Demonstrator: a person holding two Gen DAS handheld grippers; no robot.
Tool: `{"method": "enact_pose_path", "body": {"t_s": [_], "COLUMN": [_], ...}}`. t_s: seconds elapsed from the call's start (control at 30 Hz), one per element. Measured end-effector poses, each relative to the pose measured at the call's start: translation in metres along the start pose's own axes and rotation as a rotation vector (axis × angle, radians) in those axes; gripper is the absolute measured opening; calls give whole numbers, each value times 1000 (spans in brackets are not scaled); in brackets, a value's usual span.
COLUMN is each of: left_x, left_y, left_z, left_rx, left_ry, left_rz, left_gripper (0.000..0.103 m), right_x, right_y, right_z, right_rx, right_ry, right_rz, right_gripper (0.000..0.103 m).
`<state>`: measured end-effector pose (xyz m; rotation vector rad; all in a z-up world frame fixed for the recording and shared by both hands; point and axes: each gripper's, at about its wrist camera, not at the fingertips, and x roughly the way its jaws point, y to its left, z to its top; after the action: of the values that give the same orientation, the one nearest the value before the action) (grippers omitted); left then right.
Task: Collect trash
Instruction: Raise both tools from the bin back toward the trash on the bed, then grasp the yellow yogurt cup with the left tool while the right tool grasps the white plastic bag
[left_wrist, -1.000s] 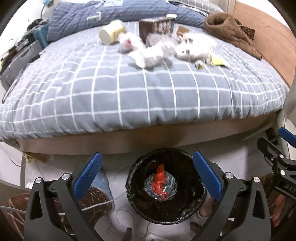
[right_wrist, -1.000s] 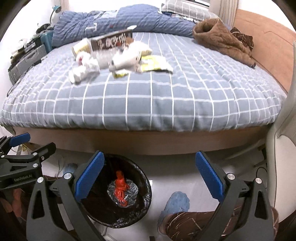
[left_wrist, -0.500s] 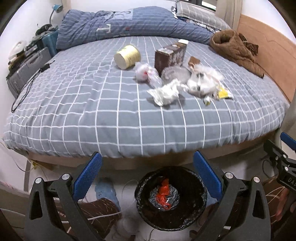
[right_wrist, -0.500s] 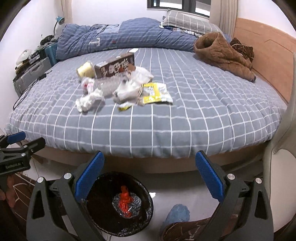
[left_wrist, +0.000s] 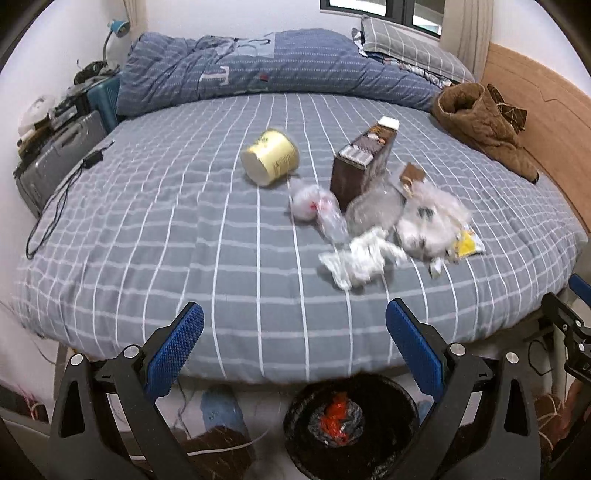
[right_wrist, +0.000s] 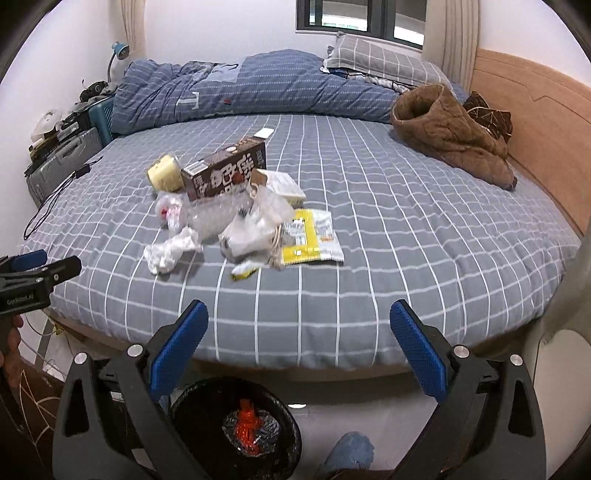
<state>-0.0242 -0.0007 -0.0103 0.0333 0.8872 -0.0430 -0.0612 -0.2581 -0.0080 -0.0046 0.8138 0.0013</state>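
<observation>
Now both views sit higher than a second ago, showing more bed (left_wrist: 184, 229) and less of the black-lined trash bin (left_wrist: 391, 391) on the floor at its foot. Left gripper (left_wrist: 295, 339) and right gripper (right_wrist: 299, 339) each gape wide, holding nothing. Trash lies clustered mid-bed: one yellow paper cup (left_wrist: 269, 157) on its side, one brown carton (right_wrist: 225, 171), one crumpled tissue (left_wrist: 360, 260), one yellow snack wrapper (right_wrist: 310, 242), several clear plastic bags (right_wrist: 255, 221); one red scrap (right_wrist: 245, 424) lies inside the bin.
</observation>
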Motion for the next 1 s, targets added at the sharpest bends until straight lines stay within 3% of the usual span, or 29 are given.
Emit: {"method": "enact_pose_path", "body": {"t_s": [0.37, 0.57, 1.0], "left_x": [52, 102, 186], "left_y": [20, 36, 42], "left_z": [66, 105, 155], "left_rx": [-13, -17, -26], "left_ry": [-12, -3, 20], "left_rz": [27, 33, 44], "left_gripper": [97, 97, 97], "right_x": [44, 74, 142], "right_y": [15, 29, 47], "right_z": [48, 66, 70], "right_rx": [-32, -55, -83], "right_ry": [-9, -1, 61], "right_rz": [27, 57, 101], "right_gripper": [95, 95, 91]}}
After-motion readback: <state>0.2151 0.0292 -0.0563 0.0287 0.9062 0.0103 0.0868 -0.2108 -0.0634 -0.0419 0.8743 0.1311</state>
